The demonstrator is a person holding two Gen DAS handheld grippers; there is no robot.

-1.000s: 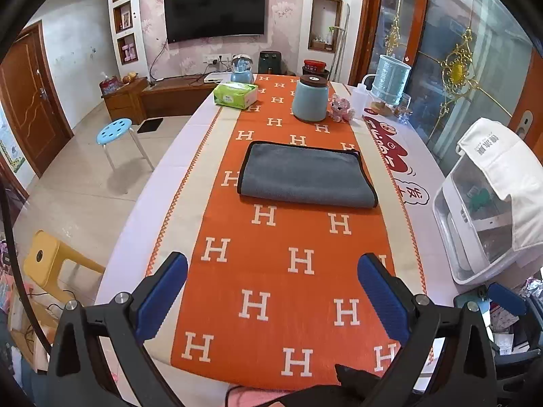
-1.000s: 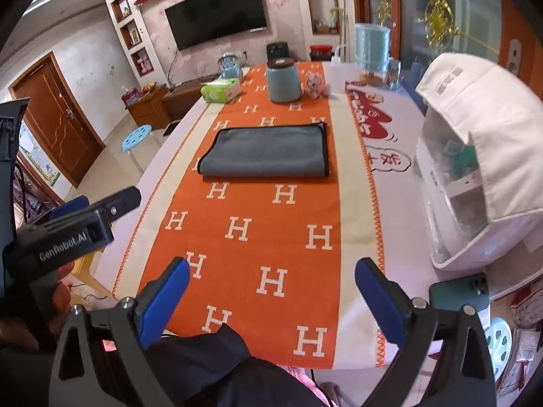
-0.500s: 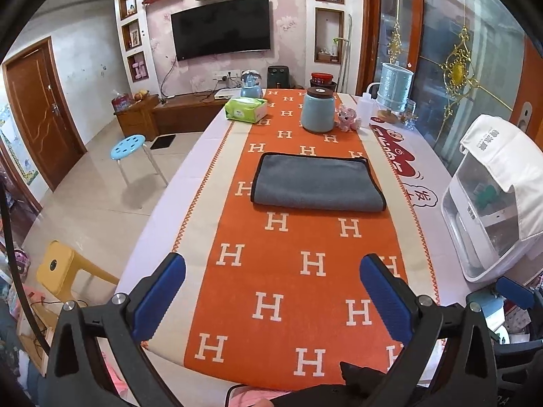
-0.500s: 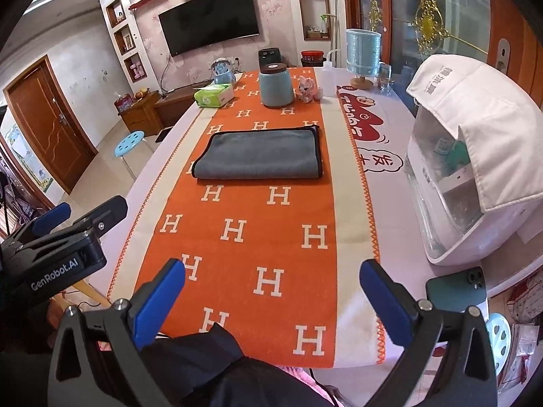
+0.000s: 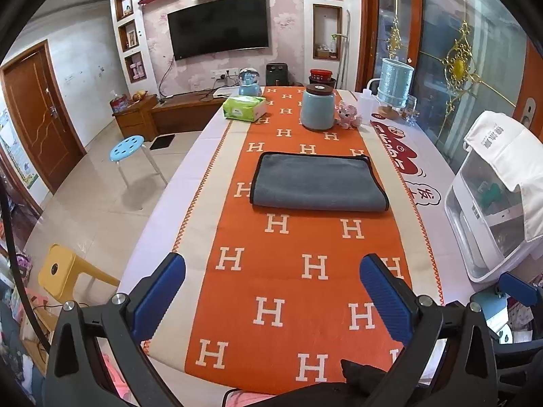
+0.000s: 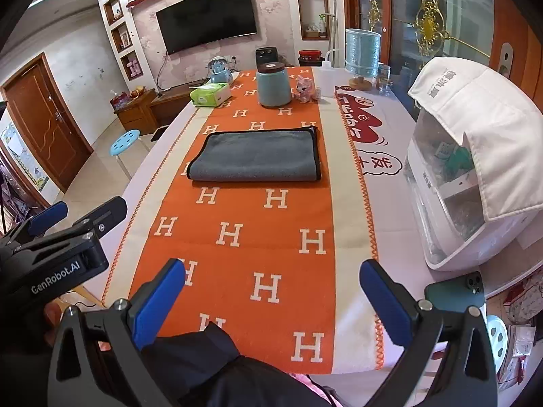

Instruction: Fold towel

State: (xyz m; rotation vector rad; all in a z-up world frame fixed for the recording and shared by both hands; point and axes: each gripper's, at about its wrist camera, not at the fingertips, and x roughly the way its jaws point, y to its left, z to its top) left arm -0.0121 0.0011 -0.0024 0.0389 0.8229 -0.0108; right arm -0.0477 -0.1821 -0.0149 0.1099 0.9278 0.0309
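A grey towel (image 5: 317, 181) with black trim lies folded flat on the orange runner (image 5: 295, 271) in the middle of the table; it also shows in the right wrist view (image 6: 258, 154). My left gripper (image 5: 271, 288) is open and empty, held above the near end of the table, well short of the towel. My right gripper (image 6: 271, 288) is open and empty, also above the near end. The left gripper's body (image 6: 61, 237) shows at the left of the right wrist view.
Beyond the towel stand a blue jar (image 5: 318, 107), a green tissue pack (image 5: 244, 108), a pink toy (image 5: 349, 113) and a blue bin (image 5: 395, 81). A white appliance (image 5: 492, 203) sits at the right edge, a phone (image 6: 454, 293) near it. Stools (image 5: 130, 151) stand left.
Both grippers have drawn back and risen, so the towel looks farther away and more of the room shows. The towel has not moved. Both jaws stay open.
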